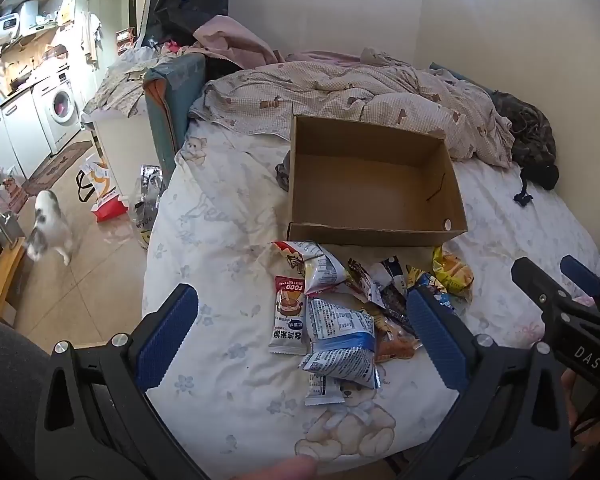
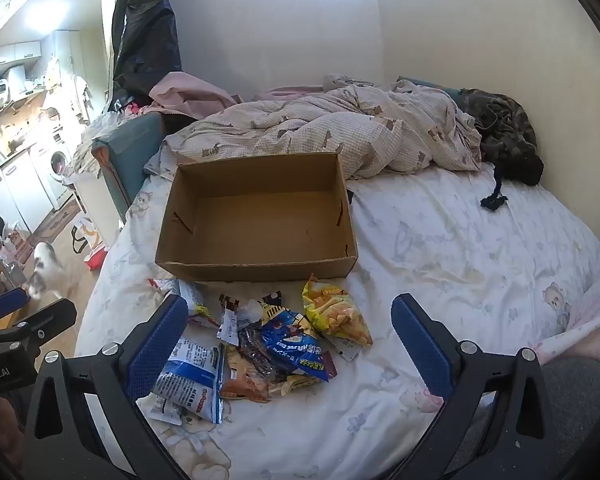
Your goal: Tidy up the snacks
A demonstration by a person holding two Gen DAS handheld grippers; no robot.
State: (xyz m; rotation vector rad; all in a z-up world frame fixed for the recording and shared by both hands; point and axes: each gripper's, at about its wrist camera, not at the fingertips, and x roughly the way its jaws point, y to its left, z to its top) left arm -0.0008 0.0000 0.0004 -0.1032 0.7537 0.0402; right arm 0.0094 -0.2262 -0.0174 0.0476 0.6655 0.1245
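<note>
My two wrist cameras look forward over the bed (image 1: 220,208), left one set leftward; both share the cardboard box (image 2: 256,216) and snack pile (image 2: 268,344) nearby.

Soft, even daylight fills the room; the wall (image 2: 440,20) glares pale, fisheye bends the edges, and the cat (image 1: 50,226) blurs.

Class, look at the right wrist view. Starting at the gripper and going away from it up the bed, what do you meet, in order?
Right gripper → pile of snack packets → empty cardboard box → rumpled bear-print duvet → wall.
</note>
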